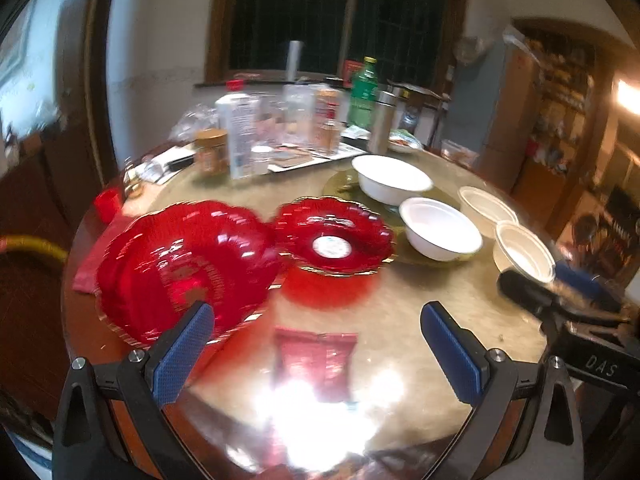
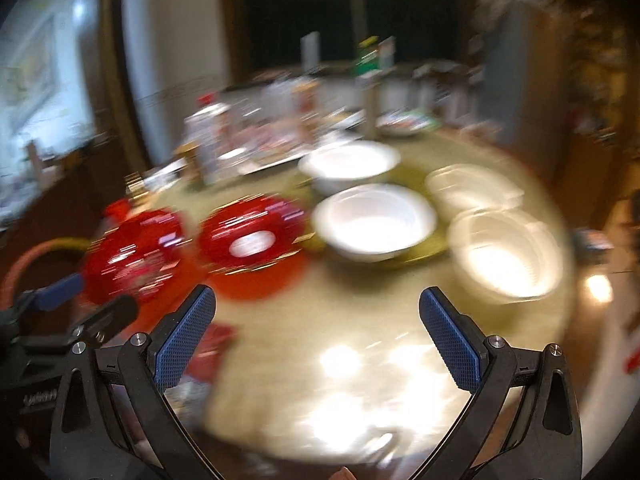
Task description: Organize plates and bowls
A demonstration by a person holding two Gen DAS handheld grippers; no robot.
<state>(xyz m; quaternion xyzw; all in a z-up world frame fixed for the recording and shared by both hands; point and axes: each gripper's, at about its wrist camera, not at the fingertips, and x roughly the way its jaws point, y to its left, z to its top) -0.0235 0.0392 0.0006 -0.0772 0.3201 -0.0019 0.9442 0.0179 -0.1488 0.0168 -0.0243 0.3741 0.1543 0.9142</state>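
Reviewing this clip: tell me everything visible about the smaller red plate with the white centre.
The smaller red plate looks like translucent red glass or plastic, with a scalloped, ribbed rim edged in gold and a round white patch at its centre. It sits flat and empty on the round table, casting a red glow on the surface. The larger red plate lies just to its left, nearly touching; a white bowl sits to its right. Neither gripper holds it.

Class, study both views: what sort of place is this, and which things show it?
Probably a home dining room: a round table set with white bowls and red glass dishes, bottles and jars crowded at the back, and a dark window.
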